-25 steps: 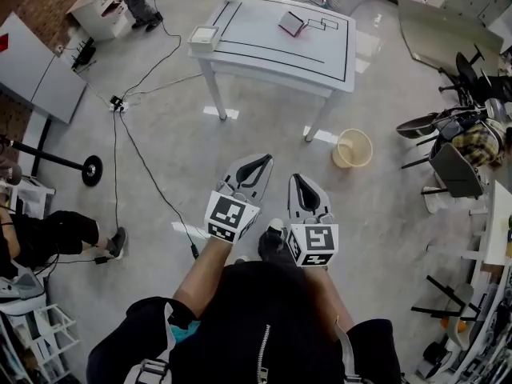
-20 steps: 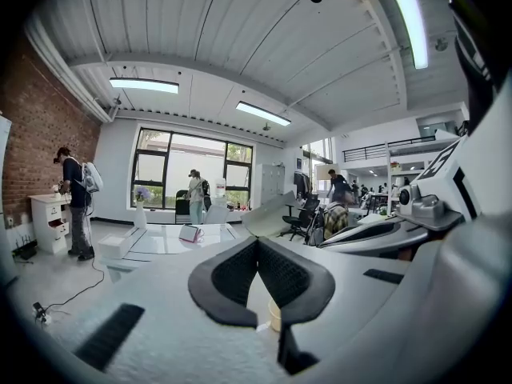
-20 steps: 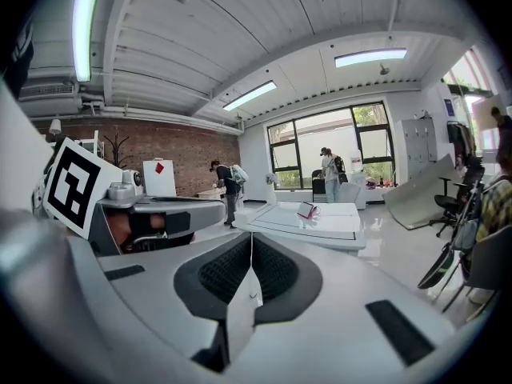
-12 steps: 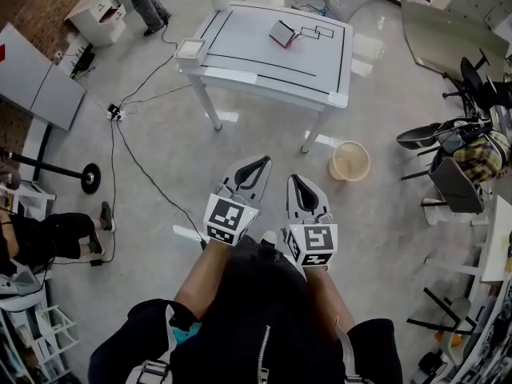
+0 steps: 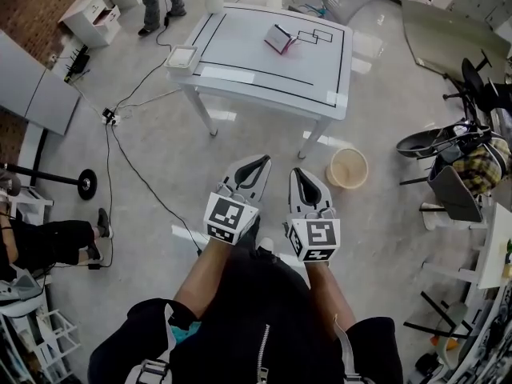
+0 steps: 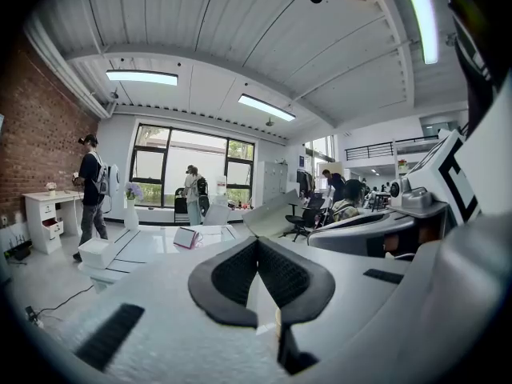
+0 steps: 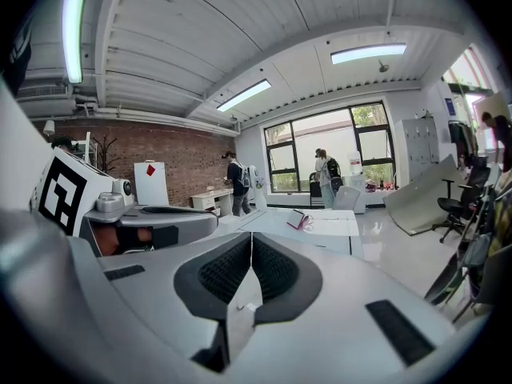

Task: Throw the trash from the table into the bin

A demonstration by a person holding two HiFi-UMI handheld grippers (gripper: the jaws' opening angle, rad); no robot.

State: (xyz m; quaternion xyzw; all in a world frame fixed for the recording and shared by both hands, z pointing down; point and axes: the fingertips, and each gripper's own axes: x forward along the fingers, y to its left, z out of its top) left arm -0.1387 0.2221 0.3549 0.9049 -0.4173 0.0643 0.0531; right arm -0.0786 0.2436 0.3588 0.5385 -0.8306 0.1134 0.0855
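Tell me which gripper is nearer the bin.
The right gripper: the round beige bin stands on the floor off to its right, and the left gripper is farther from it.

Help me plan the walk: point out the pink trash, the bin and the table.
pink trash (image 5: 278,38), head view, top face.
bin (image 5: 347,169), head view, bare inside.
table (image 5: 256,55), head view, bare top.

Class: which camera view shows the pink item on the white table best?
Head view: from above, the pink item lies in plain sight on the table. Both gripper views show it only small, distant and side-on.
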